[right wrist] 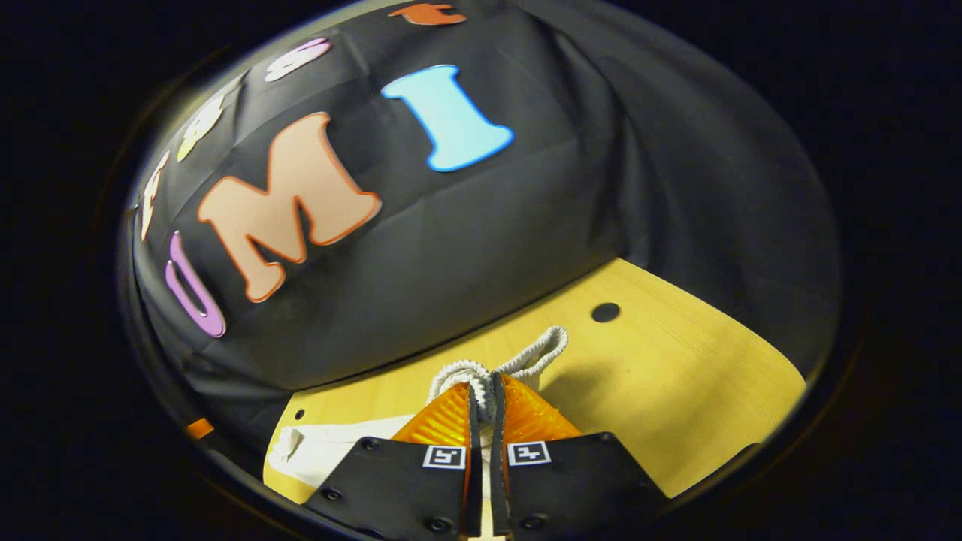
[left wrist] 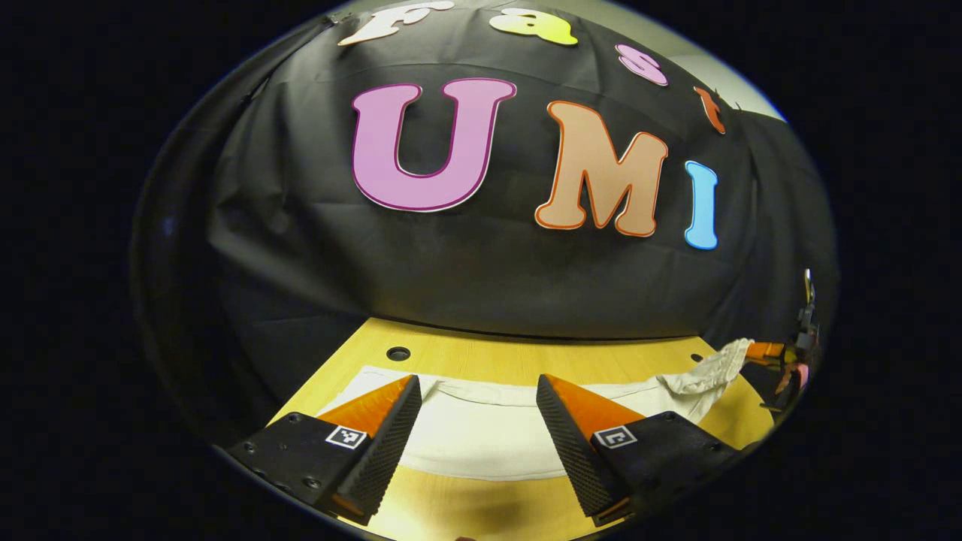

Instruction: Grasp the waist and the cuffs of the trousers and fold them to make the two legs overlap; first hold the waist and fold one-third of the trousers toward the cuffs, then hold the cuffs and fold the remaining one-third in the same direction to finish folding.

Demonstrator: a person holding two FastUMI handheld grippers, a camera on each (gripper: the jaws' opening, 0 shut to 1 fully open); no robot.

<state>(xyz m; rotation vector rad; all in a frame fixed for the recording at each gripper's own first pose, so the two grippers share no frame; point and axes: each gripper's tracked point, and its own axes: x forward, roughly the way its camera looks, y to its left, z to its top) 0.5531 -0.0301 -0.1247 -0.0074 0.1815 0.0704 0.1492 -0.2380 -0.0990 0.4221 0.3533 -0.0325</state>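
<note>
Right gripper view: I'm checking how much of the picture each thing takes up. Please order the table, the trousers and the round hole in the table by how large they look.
1. Table, largest.
2. Trousers; much of the cloth is hidden behind the right gripper.
3. Hole, smallest.

I see a black cloth wall (left wrist: 481, 278) hanging in folds behind a pale wooden worktop (right wrist: 676, 383) with round dark holes (right wrist: 605, 312) near its back edge.

Trousers (left wrist: 488, 428): cream/off-white fabric, spread flat across wooden counter (left wrist: 466, 357), w/ curved seam along far edge. One end w/ ribbed elastic band (right wrist: 518, 361) bunched, lifted off counter, pinched in right gripper (right wrist: 487, 398).
</note>
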